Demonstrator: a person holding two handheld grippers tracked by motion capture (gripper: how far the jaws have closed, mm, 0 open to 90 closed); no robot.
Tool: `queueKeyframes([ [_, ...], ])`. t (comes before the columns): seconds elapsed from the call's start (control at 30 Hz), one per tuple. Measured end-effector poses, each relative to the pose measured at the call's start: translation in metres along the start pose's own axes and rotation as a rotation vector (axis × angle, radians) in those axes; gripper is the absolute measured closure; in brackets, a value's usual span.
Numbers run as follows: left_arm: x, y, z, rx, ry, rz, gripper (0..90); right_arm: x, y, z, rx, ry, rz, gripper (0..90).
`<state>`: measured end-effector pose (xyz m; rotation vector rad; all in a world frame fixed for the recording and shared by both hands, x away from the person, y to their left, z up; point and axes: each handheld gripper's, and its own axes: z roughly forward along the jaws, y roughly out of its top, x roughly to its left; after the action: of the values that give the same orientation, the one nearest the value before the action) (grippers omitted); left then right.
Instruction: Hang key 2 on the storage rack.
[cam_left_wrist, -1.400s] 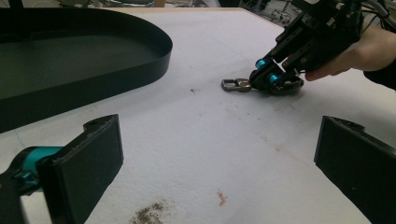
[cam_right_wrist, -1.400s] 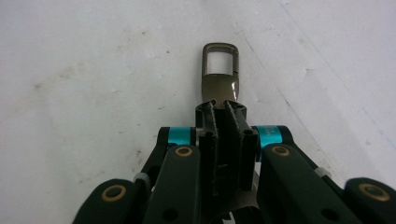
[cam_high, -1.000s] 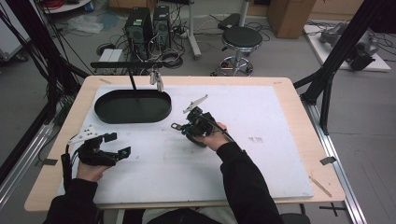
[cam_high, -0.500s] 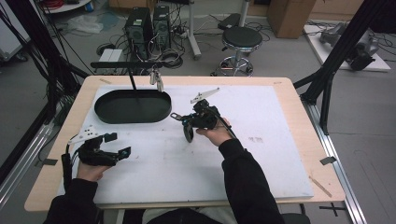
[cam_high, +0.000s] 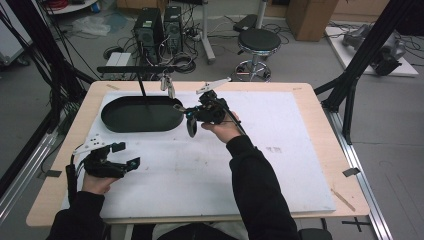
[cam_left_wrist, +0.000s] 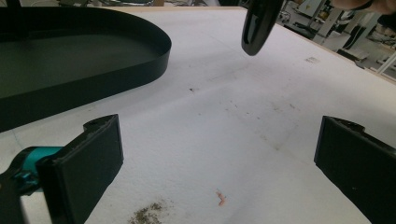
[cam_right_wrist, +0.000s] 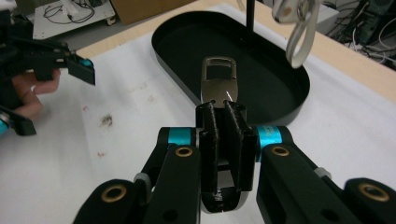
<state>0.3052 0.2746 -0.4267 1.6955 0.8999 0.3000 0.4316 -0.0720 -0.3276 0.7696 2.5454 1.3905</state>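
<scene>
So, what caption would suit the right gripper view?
Right gripper shut on a key fob, held near the black tray.

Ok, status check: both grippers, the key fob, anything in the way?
Right gripper shut on key fob, raised beside black tray. Left gripper open, empty, near table edge. Hanging metal clip close ahead.

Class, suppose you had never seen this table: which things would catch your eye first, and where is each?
First, the right gripper, raised above the table's middle, is clamped on a dark metal key fob whose loop end points toward the black oval tray at the far left. A silver carabiner hangs from the stand above that tray. The left gripper rests open near the front left edge.
</scene>
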Motion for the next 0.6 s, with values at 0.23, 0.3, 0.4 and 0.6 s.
queueKeyframes([
  [0.23, 0.0, 0.0, 0.0, -0.003, 0.0, 0.0, 1.7, 0.005, 0.021, 0.006, -0.008, 0.011, -0.022, 84.4],
  [0.3, 0.0, 0.0, 0.0, -0.003, 0.0, 0.0, 1.7, 0.006, 0.026, 0.008, -0.006, 0.008, -0.028, 84.4],
  [0.4, 0.0, 0.0, 0.0, -0.005, 0.0, 0.0, 1.7, 0.007, 0.034, 0.01, -0.007, 0.005, -0.038, 84.4],
  [0.6, 0.0, 0.0, 0.0, -0.006, 0.0, 0.0, 1.7, 0.006, 0.05, 0.013, -0.021, -0.006, -0.044, 84.4],
])
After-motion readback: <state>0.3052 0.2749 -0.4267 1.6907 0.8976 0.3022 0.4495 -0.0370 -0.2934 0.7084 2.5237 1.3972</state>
